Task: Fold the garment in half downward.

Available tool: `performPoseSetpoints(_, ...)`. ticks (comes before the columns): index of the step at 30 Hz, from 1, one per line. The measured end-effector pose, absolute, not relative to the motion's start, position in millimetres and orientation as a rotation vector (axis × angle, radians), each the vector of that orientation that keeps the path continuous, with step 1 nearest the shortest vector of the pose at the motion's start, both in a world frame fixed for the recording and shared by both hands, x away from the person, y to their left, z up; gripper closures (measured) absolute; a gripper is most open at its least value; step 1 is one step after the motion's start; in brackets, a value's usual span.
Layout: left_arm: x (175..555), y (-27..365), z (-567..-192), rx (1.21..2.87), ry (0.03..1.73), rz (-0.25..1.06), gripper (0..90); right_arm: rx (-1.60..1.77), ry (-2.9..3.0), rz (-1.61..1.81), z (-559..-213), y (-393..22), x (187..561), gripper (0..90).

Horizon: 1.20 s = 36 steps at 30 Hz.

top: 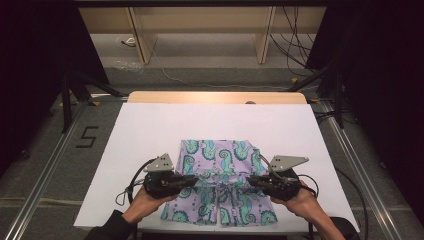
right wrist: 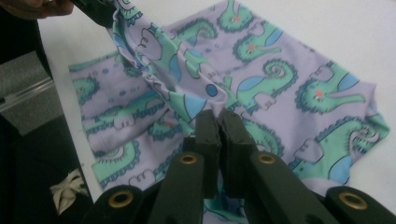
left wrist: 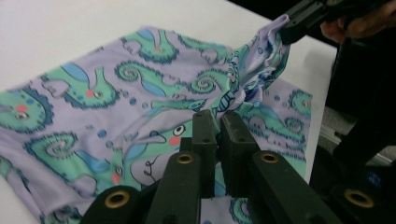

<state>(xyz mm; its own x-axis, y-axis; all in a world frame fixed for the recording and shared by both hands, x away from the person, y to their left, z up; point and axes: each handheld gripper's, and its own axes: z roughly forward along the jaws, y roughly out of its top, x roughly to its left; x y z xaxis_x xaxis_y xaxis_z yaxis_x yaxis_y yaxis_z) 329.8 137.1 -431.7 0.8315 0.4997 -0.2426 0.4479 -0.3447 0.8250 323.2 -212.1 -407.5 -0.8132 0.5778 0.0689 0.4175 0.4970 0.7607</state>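
A lilac garment (top: 220, 155) printed with teal sea creatures lies on the white table cover (top: 150, 130), near the front edge. Its upper layer is lifted and bunched between the two grippers. My left gripper (top: 194, 180) is shut on a fold at the garment's left side; in the left gripper view its jaws (left wrist: 219, 115) pinch the cloth (left wrist: 93, 93). My right gripper (top: 250, 180) is shut on the fold at the right side, and its own view shows the jaws (right wrist: 217, 114) clamped on the fabric (right wrist: 289, 79). Each gripper view shows the other gripper (left wrist: 299, 18) (right wrist: 93, 11) holding the same raised edge.
The far half of the white cover is bare, with the wooden table edge (top: 215, 97) behind it. Metal rails (top: 45, 170) run along both sides of the table. Cables (top: 200, 82) lie on the floor beyond, and a "5" mark (top: 87, 136) is at the left.
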Motion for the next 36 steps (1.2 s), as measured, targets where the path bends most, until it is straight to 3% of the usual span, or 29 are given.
performPoseSetpoints(22,294.5,129.8,-464.8,2.202,0.668,-0.063,80.6,0.766,2.751,1.032,-438.0,-200.9,285.5,83.4)
performPoseSetpoints(25,293.7,131.5,-461.0,2.173,0.673,-0.068,70.4,0.761,2.781,1.041,-438.2,-201.2,284.2,73.9)
performPoseSetpoints(29,294.4,138.6,-449.3,2.065,0.733,0.008,49.0,0.772,2.747,1.120,-432.2,-202.3,285.2,55.0)
performPoseSetpoints(33,299.3,149.3,-445.3,1.985,0.896,0.093,32.8,0.830,2.650,1.187,-426.8,-205.7,289.1,46.4)
performPoseSetpoints(36,302.2,152.3,-447.8,1.995,0.995,0.140,25.9,0.871,2.566,1.234,-423.8,-209.7,291.8,43.2)
